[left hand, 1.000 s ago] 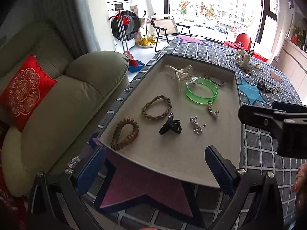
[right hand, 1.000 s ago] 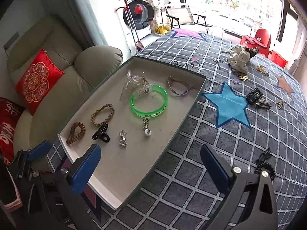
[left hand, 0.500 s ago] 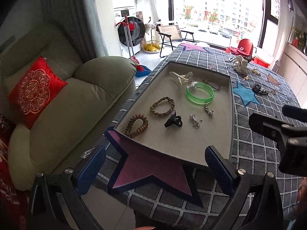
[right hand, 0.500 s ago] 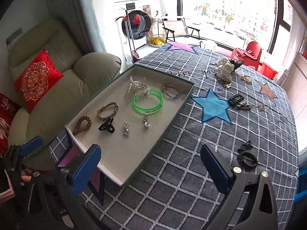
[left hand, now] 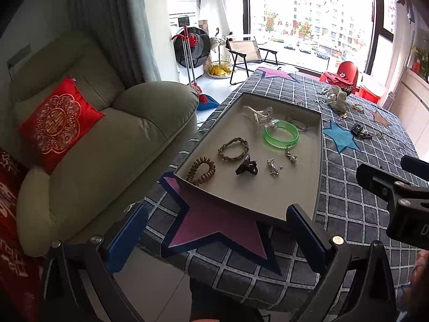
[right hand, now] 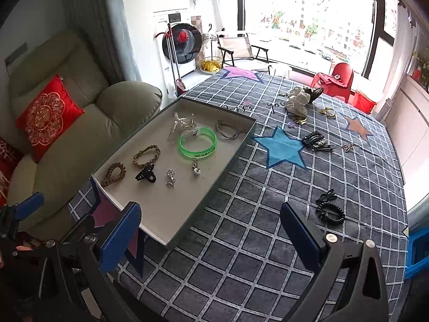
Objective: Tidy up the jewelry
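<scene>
Right hand-held gripper (right hand: 211,230), like the left (left hand: 219,234), gapes empty; just ahead-right lies a black coiled hair tie (right hand: 330,212), approachable from above.

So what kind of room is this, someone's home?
Most likely a lived-in home, a living room opening onto a laundry balcony. A padded sofa with a red embroidered cushion stands beside the table, a front-loading washing machine stands behind it, and apartment blocks show through the big window.

Our left gripper (left hand: 217,230) has black arms with blue flat fingers (left hand: 305,230). Round silver screws sit on them. Our right gripper (right hand: 211,230) looks the same.
</scene>
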The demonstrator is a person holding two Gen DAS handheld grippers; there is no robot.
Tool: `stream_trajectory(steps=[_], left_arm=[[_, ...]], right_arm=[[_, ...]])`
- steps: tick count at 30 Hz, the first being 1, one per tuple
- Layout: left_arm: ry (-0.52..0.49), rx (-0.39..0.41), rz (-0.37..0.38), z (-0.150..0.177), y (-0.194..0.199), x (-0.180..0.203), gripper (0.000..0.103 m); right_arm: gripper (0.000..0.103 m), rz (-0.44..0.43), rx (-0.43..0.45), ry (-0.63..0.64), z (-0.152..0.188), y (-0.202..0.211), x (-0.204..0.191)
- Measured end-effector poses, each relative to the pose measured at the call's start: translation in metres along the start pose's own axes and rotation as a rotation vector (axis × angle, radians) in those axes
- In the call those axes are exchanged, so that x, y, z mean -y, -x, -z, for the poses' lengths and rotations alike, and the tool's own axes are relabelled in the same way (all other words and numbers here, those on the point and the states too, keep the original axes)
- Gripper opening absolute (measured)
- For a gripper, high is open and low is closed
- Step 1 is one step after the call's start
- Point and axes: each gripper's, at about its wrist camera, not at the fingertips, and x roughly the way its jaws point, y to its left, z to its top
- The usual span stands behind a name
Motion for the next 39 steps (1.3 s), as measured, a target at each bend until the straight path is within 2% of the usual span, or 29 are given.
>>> stream_trajectory(steps=[39], left_arm=[[0.006, 0.000, -0.004, 0.0018, 0.0064, 0.0022, 0.103]], right_arm=[[0.103, 0.007, 0.013, -0.002, 0.0038, 0.0095, 0.0015]])
